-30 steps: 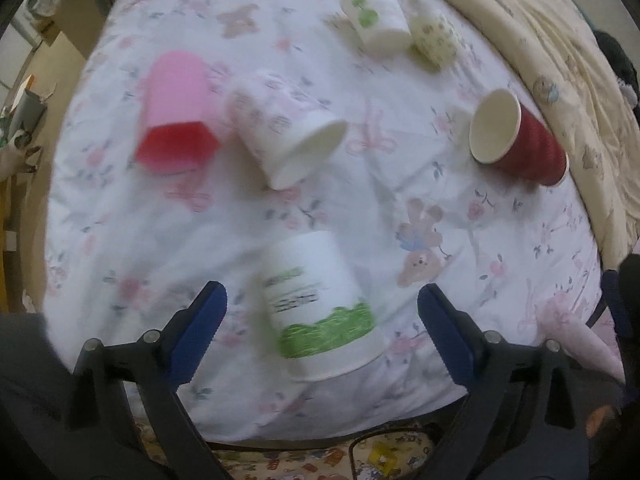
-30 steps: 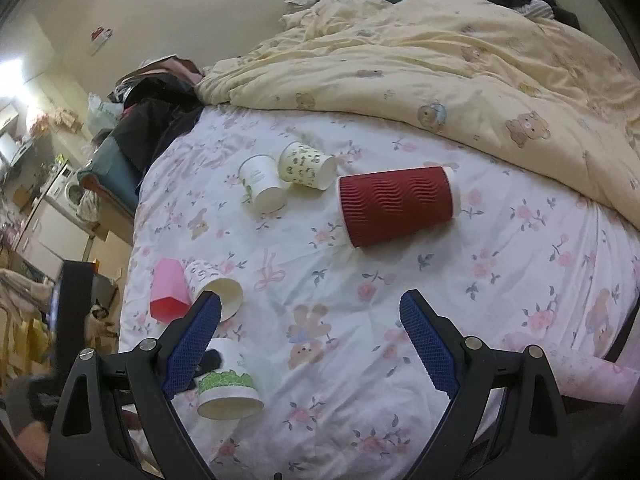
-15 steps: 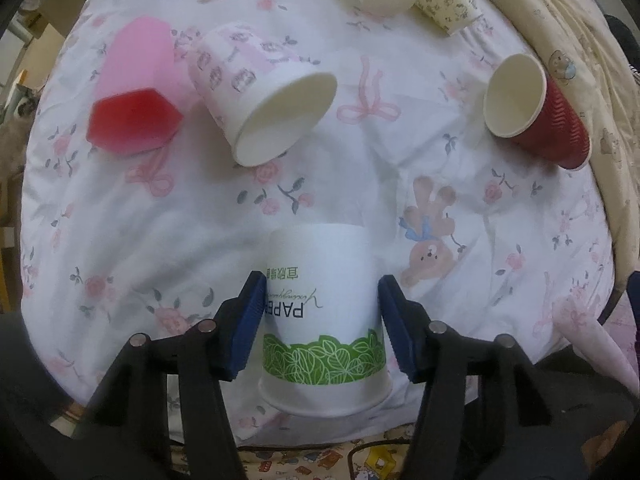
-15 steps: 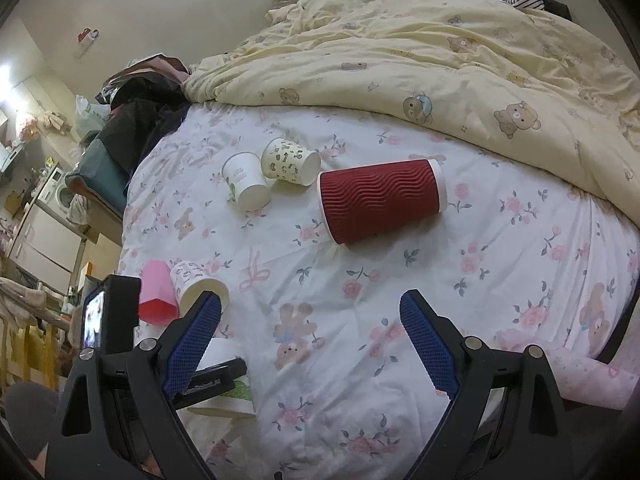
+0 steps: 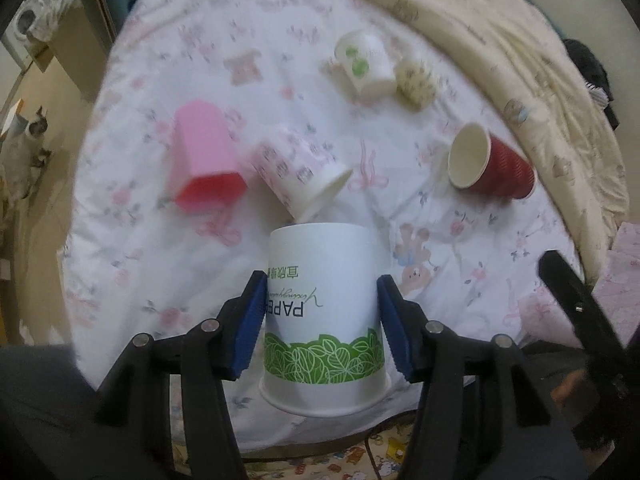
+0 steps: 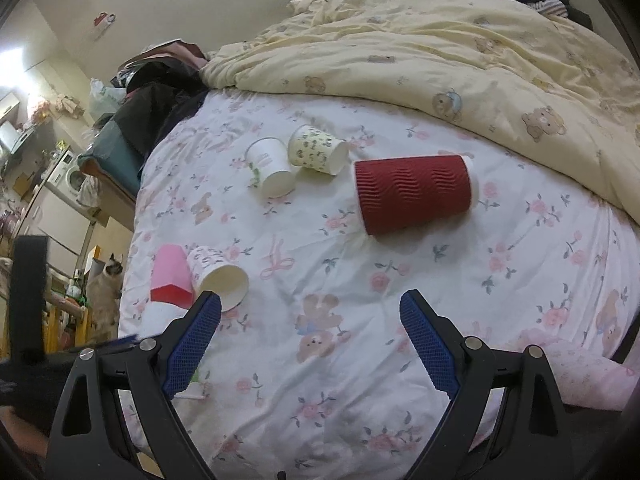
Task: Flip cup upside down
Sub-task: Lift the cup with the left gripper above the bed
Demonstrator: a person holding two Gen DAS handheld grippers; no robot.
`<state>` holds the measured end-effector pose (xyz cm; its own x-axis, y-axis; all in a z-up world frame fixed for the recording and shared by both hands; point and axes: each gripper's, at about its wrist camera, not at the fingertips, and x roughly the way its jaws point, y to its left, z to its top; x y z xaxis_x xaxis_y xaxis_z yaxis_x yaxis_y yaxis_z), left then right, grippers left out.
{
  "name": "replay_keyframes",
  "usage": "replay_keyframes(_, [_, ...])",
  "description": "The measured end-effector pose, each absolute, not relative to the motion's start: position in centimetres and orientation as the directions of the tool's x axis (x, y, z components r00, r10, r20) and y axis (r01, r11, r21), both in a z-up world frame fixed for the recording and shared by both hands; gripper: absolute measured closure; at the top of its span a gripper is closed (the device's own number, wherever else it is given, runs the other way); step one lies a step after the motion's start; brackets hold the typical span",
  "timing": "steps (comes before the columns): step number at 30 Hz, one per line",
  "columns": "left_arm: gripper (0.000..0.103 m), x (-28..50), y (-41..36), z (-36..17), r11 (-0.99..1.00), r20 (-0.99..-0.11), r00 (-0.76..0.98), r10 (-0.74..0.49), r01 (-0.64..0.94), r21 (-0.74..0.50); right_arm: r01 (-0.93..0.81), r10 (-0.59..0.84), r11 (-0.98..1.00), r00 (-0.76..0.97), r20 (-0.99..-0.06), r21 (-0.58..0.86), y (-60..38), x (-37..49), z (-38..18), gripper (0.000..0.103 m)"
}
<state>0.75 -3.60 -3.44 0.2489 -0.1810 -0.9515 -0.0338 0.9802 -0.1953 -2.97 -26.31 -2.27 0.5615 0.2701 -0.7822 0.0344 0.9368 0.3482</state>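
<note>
My left gripper (image 5: 322,320) is shut on a white paper cup with a green leaf band (image 5: 324,312). The cup is held with its rim nearest the camera and its base away, print upside down, above the front of the bed. In the right wrist view only a sliver of this cup (image 6: 160,314) shows behind my right gripper's left finger. My right gripper (image 6: 310,338) is open and empty above the floral sheet (image 6: 360,360).
On the sheet lie a pink cup (image 5: 204,160), a patterned white cup (image 5: 300,178), a red ribbed cup (image 5: 490,168), a white cup with a green mark (image 5: 364,66) and a small yellow-print cup (image 5: 416,82). A yellow quilt (image 6: 460,52) covers the far side. A cat (image 6: 104,284) sits off the bed's left edge.
My left gripper closed on the green-banded cup and lifted it off the sheet, drawing back from the other cups. My right gripper stayed open and shifted slightly.
</note>
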Motion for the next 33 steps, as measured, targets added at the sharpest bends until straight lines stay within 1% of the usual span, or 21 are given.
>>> replay_keyframes(3, [0.052,0.6,-2.0,-2.7,0.977,-0.939,0.282,-0.196,-0.023,-0.211,0.018,0.299,0.929,0.550,-0.780,0.369,-25.5,-2.8,-2.4,0.010])
replay_keyframes(7, [0.052,0.3,0.0,-2.5,0.976,-0.927,0.315,-0.201,-0.020,-0.219,-0.002,0.300,0.936,0.530,-0.793,0.353,-24.0,-2.4,-2.9,0.010])
replay_keyframes(13, [0.052,0.1,2.7,-3.6,0.966,-0.914,0.347,-0.212,-0.067,-0.250,-0.026,0.295,0.945,0.503,-0.813,0.327,-22.9,-2.2,-3.9,0.010])
replay_keyframes(15, [0.052,0.0,3.0,-3.6,0.962,-0.909,0.359,-0.210,-0.088,-0.257,-0.036,0.293,0.948,0.495,-0.818,0.317,-22.5,-2.1,-4.2,0.010])
replay_keyframes(17, [0.052,-0.1,2.8,-3.0,0.965,-0.898,0.390,-0.204,-0.073,-0.251,-0.041,0.285,0.951,0.490,-0.824,0.305,-22.2,-2.0,-4.4,0.010])
replay_keyframes(22, [0.052,0.0,2.7,-2.0,0.955,-0.869,0.430,-0.244,-0.049,-0.292,-0.063,0.282,0.956,0.462,-0.841,0.286,-21.5,-1.8,-5.0,0.010])
replay_keyframes(25, [0.052,0.1,2.3,-1.5,0.946,-0.849,0.448,-0.281,-0.018,-0.323,-0.078,0.333,0.939,0.445,-0.831,0.335,-21.5,-1.7,-5.1,0.010])
replay_keyframes(26, [0.052,0.1,2.1,-1.4,0.945,-0.845,0.451,-0.288,-0.010,-0.328,-0.090,0.371,0.924,0.436,-0.819,0.371,-21.5,-1.8,-5.1,0.010])
replay_keyframes(30, [0.052,0.5,1.8,-1.8,0.942,-0.846,0.443,-0.297,-0.010,-0.336,-0.150,0.487,0.870,0.402,-0.775,0.469,-20.8,-2.2,-4.7,0.010])
replay_keyframes(33, [0.052,0.5,1.9,-2.3,0.938,-0.851,0.429,-0.304,-0.019,-0.345,-0.195,0.536,0.844,0.364,-0.762,0.500,-19.7,-2.5,-4.7,0.010])
